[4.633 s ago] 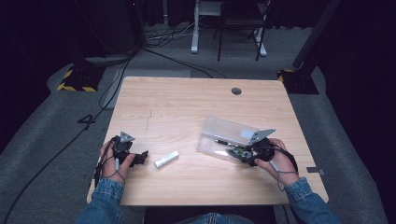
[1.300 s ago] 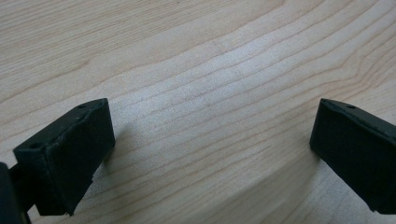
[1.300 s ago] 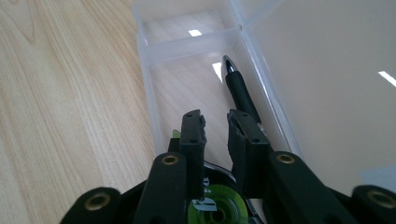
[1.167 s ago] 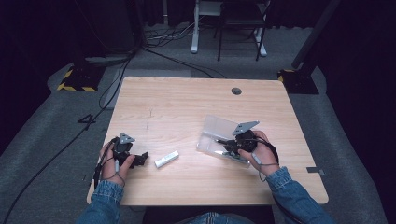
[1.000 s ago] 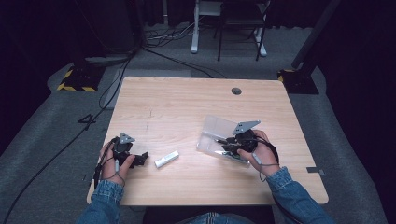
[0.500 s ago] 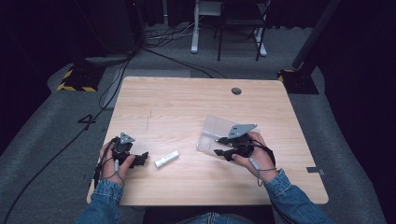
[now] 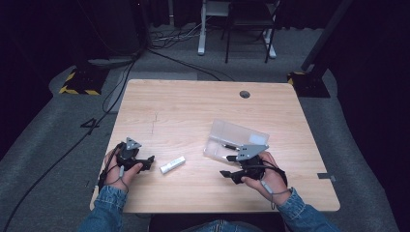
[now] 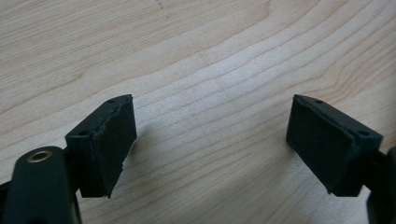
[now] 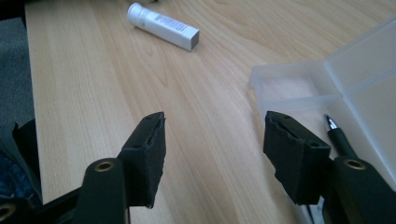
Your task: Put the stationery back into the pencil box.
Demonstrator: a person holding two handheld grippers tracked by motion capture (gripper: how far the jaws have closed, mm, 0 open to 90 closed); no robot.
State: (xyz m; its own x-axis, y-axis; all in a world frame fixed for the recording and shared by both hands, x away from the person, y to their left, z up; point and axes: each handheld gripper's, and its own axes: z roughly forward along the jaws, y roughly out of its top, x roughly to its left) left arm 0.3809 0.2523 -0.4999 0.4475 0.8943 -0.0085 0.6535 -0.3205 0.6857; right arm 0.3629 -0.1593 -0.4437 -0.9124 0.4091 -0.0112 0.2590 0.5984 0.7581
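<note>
High view, tube: white tube [image 7: 172, 165] lies flat on the desk [image 7: 193, 111] near the front edge, between the two hands, closer to the left one.
High view, box: clear plastic box [image 7: 235, 140] lies open toward the right edge, touching or just beside the right hand-held gripper [image 7: 228, 166]; which, I cannot tell.
High view, left: left hand-held gripper [image 7: 151, 158] rests near the front-left corner, pointing at the tube, apart from it.
Left gripper view, jaws: wide apart, bare wood between them.
Right gripper view, jaws: apart, nothing between; tube [image 9: 163, 26] lies well ahead, box [image 9: 336, 79] just to the side, a dark pen-like tool [image 9: 340, 135] inside.
Handling, judged: tube looks light, rigid, smooth; round end may roll, so grip across its middle. Box seems thin, flexible, slippery.
Hard to tell: tube label unreadable; tool partly behind a jaw; box contents blurred from above.
</note>
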